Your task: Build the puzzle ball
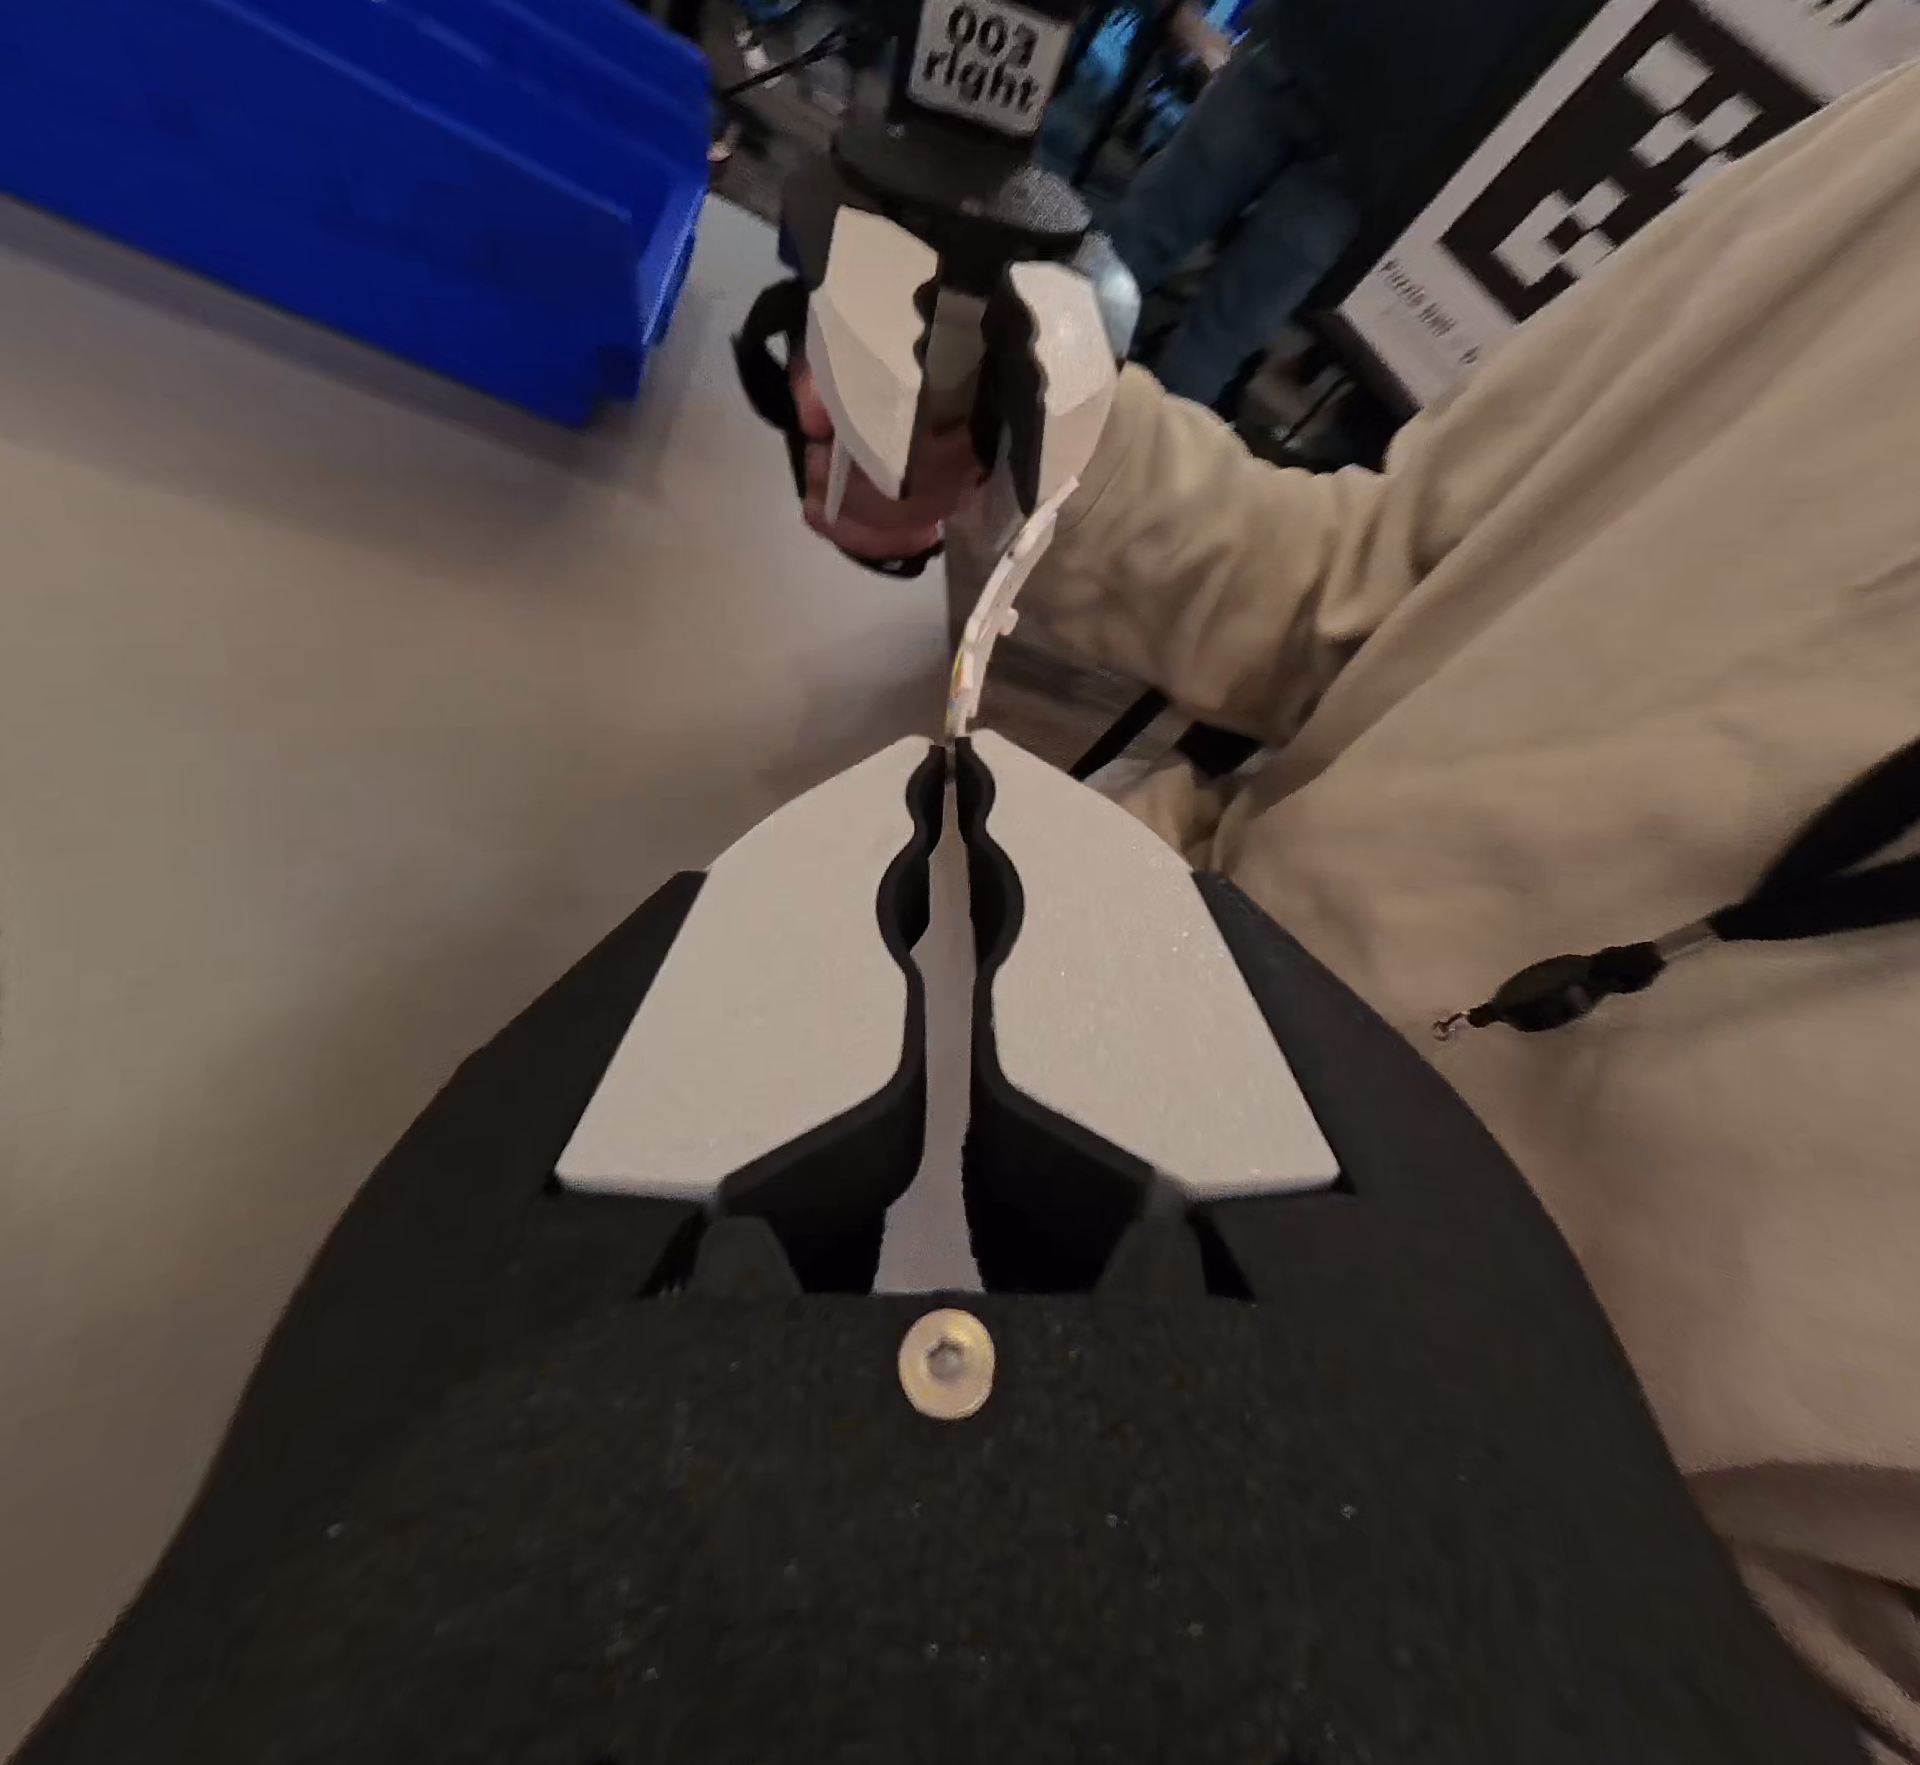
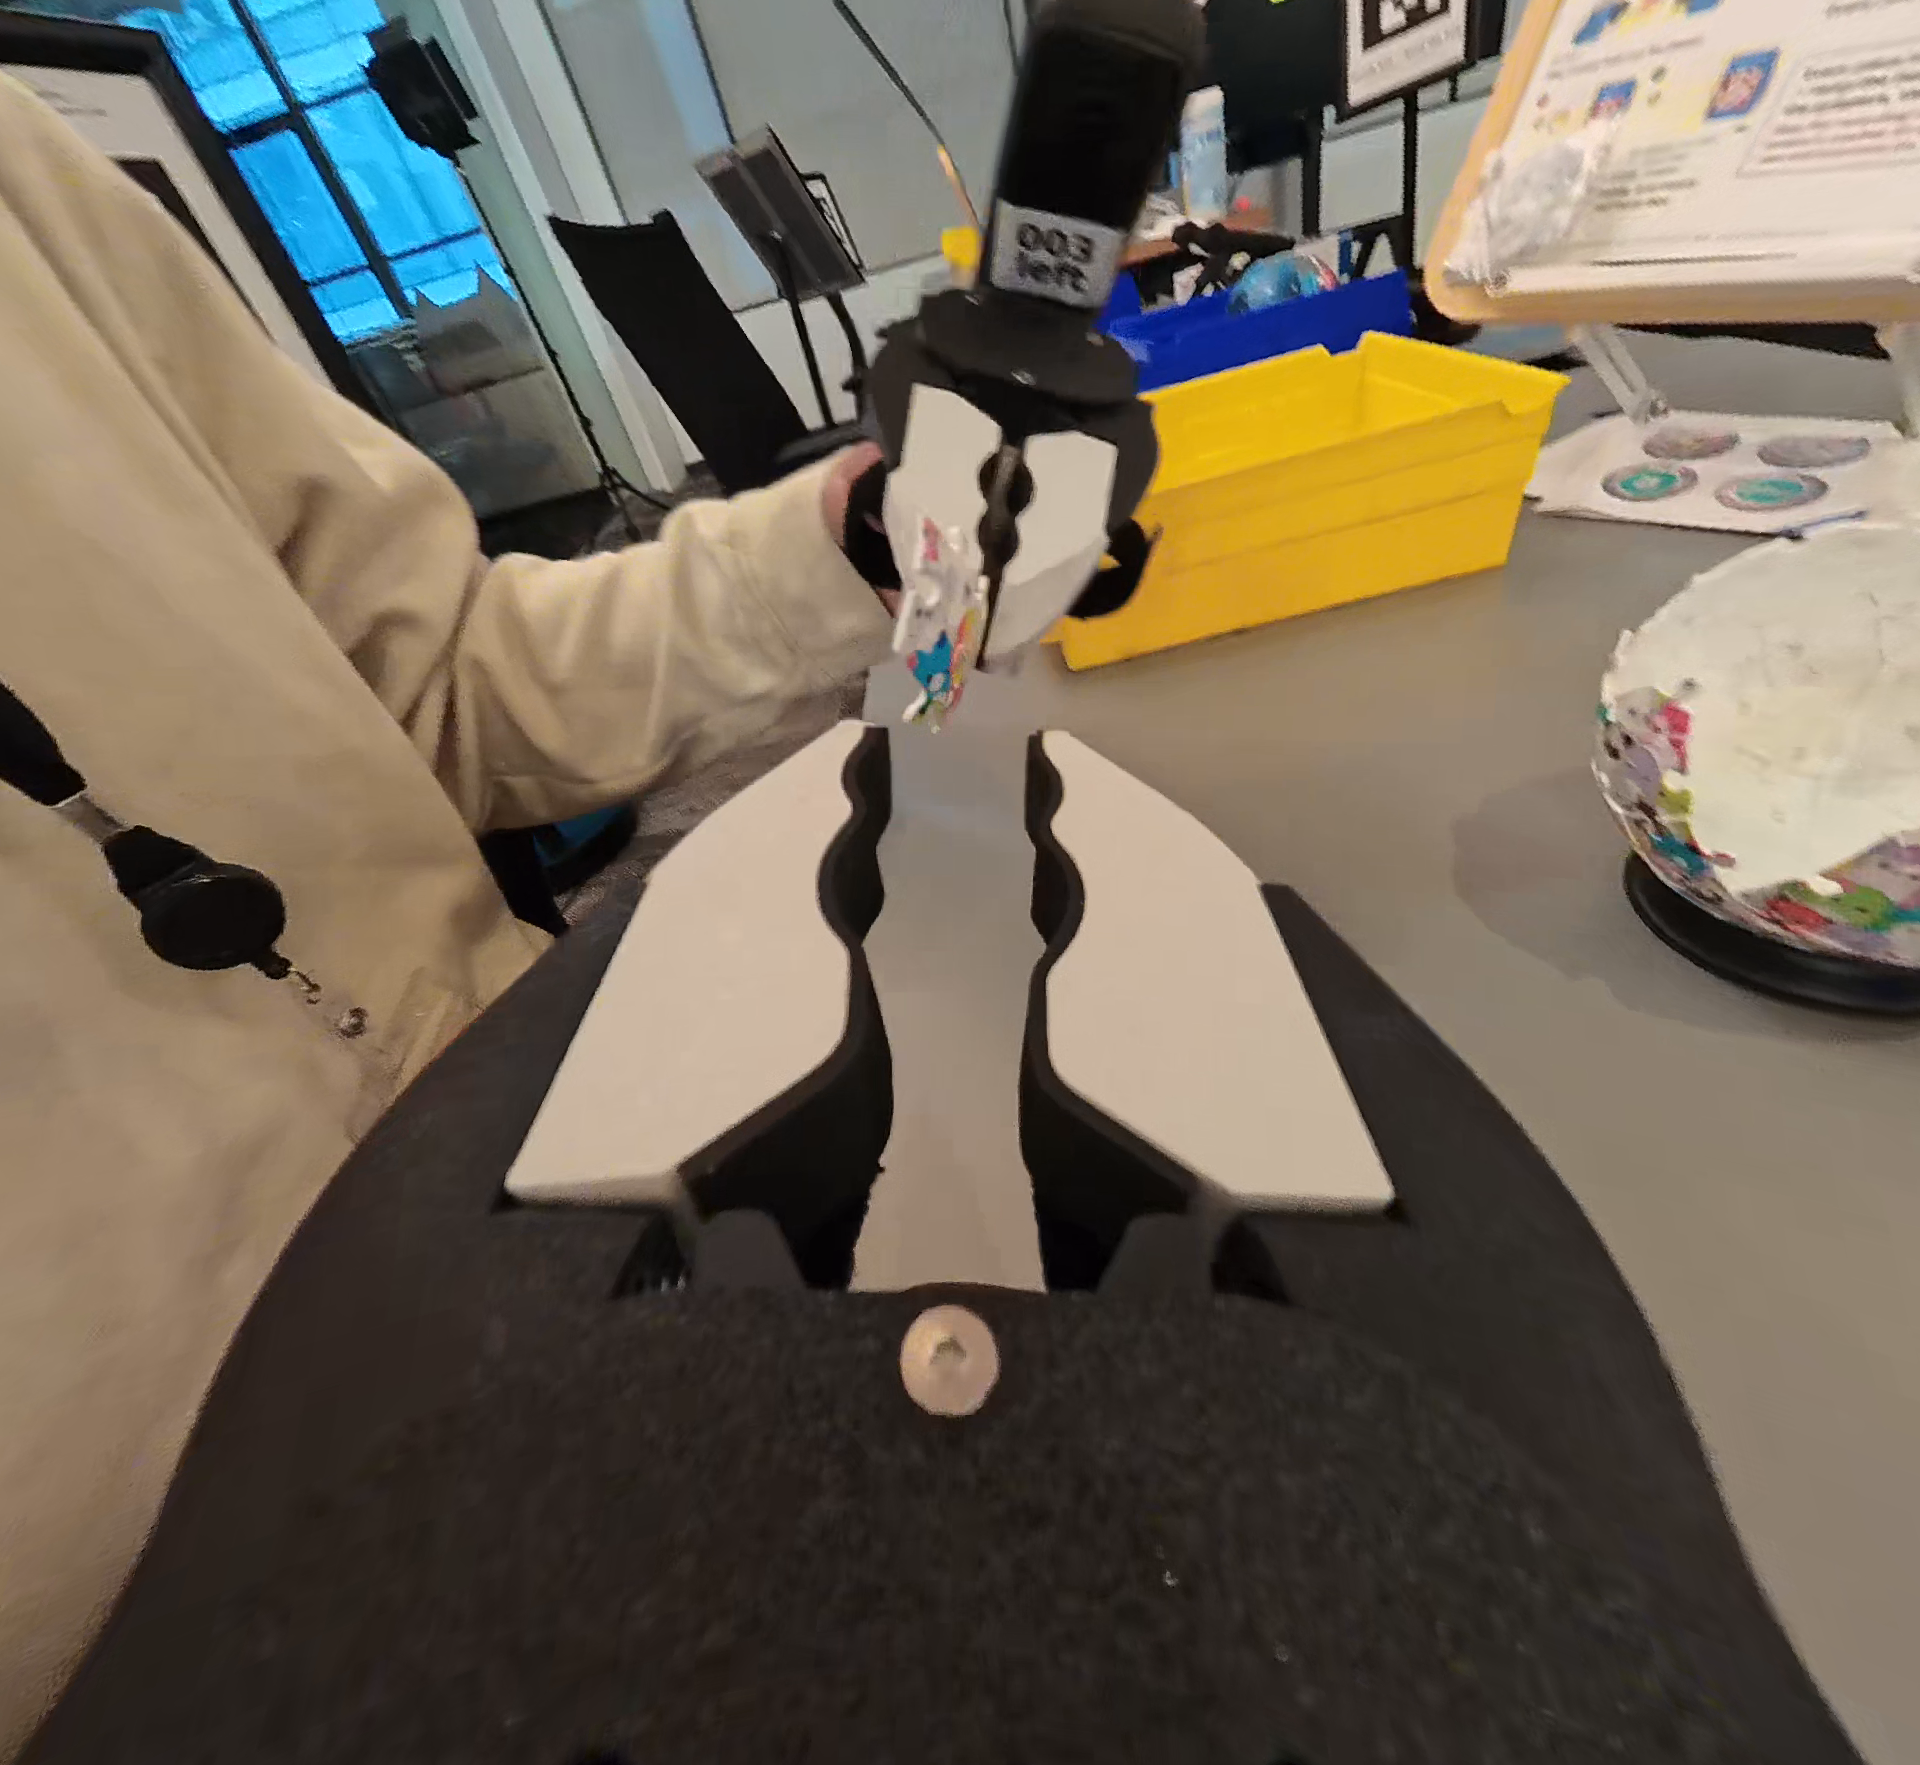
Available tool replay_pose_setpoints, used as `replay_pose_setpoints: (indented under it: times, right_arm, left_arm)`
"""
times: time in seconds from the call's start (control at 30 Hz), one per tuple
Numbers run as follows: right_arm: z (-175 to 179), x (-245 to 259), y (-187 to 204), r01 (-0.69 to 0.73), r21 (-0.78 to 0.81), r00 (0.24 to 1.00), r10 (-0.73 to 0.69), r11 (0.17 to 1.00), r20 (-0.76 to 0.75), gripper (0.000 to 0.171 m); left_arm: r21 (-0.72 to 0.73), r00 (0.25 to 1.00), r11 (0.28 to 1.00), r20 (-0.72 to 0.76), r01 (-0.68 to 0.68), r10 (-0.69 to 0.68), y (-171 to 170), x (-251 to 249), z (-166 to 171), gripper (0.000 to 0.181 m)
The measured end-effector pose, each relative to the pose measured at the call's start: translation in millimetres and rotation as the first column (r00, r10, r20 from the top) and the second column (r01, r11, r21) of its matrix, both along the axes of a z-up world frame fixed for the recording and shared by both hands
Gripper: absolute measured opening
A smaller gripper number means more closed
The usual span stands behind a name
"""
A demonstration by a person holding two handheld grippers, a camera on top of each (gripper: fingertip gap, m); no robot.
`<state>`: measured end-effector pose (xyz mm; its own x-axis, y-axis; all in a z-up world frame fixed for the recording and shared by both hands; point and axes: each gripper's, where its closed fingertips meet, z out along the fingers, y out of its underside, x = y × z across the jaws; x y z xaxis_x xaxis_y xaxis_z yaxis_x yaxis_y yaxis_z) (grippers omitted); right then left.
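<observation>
My left gripper [image 1: 951, 754] is shut on a thin puzzle piece [image 1: 1000, 603], seen edge-on and reaching up past its tips. In the right wrist view the left gripper [image 2: 982, 645] hangs in the air with the colourful piece [image 2: 930, 666] at its tips. My right gripper [image 2: 956, 739] is open and empty, just below and in front of that piece. It faces me in the left wrist view [image 1: 945, 479]. The part-built puzzle ball [image 2: 1766, 749], white inside and colourful outside, rests on a black ring stand [image 2: 1766, 952] at the right on the grey table [image 2: 1351, 780].
A yellow bin [image 2: 1330, 468] and a blue bin [image 2: 1268, 323] stand behind the left gripper. A blue bin [image 1: 312, 136] is at the upper left. An instruction board [image 2: 1714, 53] and a printed sheet [image 2: 1714, 468] are at the far right. A person's beige sleeve [image 2: 312, 572] is at the left. One gripper's finger ends stand about 6 cm off the other's.
</observation>
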<state>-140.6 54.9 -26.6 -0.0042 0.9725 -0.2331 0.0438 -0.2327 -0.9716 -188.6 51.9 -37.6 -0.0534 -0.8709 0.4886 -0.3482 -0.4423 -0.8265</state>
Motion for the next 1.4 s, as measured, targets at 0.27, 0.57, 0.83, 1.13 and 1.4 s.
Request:
replay_pose_setpoints:
  times: [0.27,0.57,0.83,1.13,1.4]
  right_arm:
    - [-23,3,3,0.043,0.028,0.998,-0.045,0.999,0.049,0.025]
    - [-85,28,73,0.437,0.182,0.83,-0.473,0.881,0.296,0.026]
    - [-95,-22,132,0.28,0.387,0.768,-0.447,0.879,0.459,0.037]
    - [-76,-30,176,0.254,0.425,0.768,-0.448,0.869,0.458,0.051]
    - [-64,-33,101,0.134,0.005,0.961,-0.131,0.991,0.245,0.04]
  left_arm:
    - [-0.105,0.986,0.994,0.165,-0.01,0.027,3,7,-3,0.002]
    - [0.19,0.882,0.877,-0.085,-0.442,0.463,44,-20,-66,0.002]
    - [0.303,0.842,0.828,-0.122,-0.473,0.526,64,-41,-68,0.002]
    - [0.249,0.824,0.815,-0.094,-0.524,0.558,77,-55,-64,0.002]
    - [0.101,0.874,0.885,-0.142,-0.454,0.465,81,-44,-68,0.002]
